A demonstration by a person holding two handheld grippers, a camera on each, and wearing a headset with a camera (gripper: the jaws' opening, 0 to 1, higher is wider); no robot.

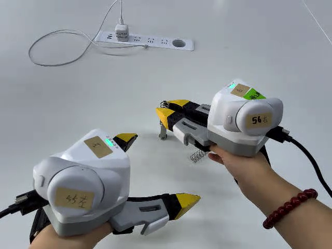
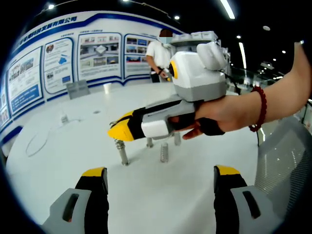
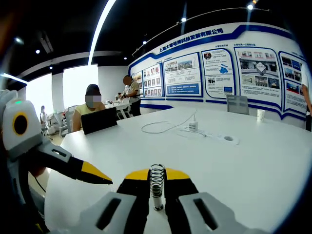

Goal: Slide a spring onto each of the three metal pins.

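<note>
My right gripper (image 1: 169, 108) is shut on a small coil spring (image 3: 156, 176), held upright over a metal pin (image 1: 163, 133) that stands on the white table. That pin (image 2: 122, 152) shows just under the yellow tips of the right gripper (image 2: 120, 130) in the left gripper view. Beside it stands another pin wearing a spring (image 2: 164, 152), seen also as a spring (image 1: 197, 154) under the right hand. More short pins (image 2: 149, 142) stand behind. My left gripper (image 1: 155, 168) hangs open and empty at the near left, its jaws wide apart (image 2: 161, 173).
A white power strip (image 1: 145, 39) with a charger and a looped cable (image 1: 52, 52) lies at the far side of the table. A black cable (image 1: 311, 166) trails from the right gripper. People sit and stand at a far table (image 3: 97, 117).
</note>
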